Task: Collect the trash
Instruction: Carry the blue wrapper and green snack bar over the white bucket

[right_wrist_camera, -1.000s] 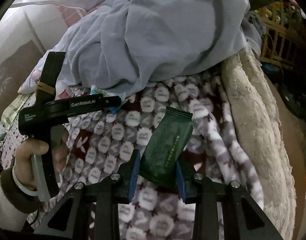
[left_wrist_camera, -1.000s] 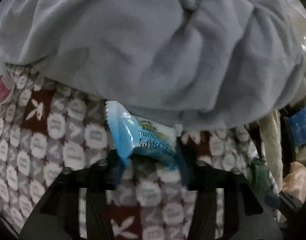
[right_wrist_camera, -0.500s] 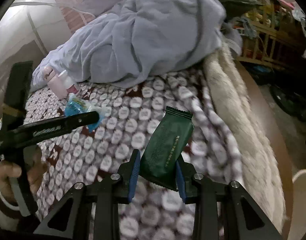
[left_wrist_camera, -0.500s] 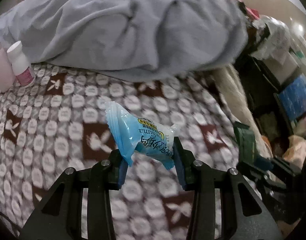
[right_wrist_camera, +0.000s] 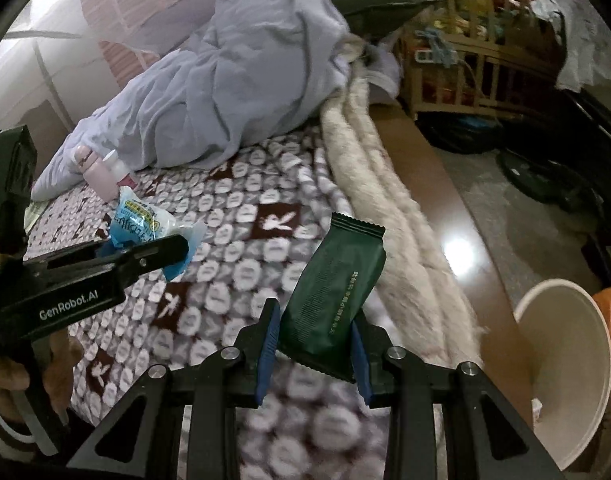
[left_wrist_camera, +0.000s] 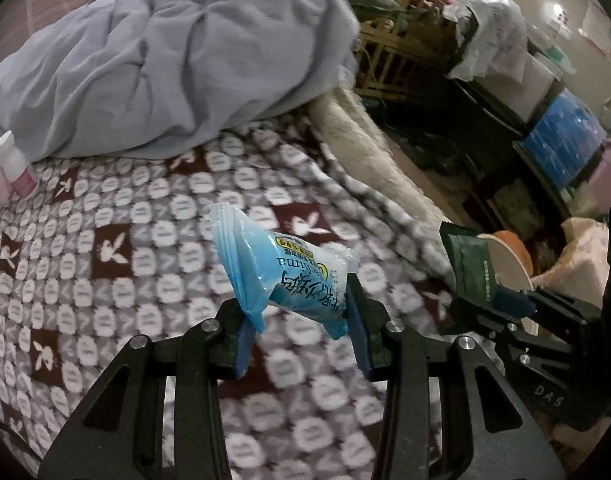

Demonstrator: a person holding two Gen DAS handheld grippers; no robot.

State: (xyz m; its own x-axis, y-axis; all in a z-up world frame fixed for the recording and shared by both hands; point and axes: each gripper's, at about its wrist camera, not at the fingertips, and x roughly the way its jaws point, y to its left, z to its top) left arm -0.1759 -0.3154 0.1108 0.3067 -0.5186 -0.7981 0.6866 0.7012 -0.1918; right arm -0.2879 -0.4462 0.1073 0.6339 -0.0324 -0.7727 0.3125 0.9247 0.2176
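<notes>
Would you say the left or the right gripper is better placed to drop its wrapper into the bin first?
Right, probably. The right gripper holds the green wrapper with the white bin just off the bed edge beside it. The left gripper, holding the blue wrapper, sits farther over the blanket.

Both tools angled downward — left tool (left_wrist_camera: 301,322) and right tool (right_wrist_camera: 314,338) clamped.
</notes>
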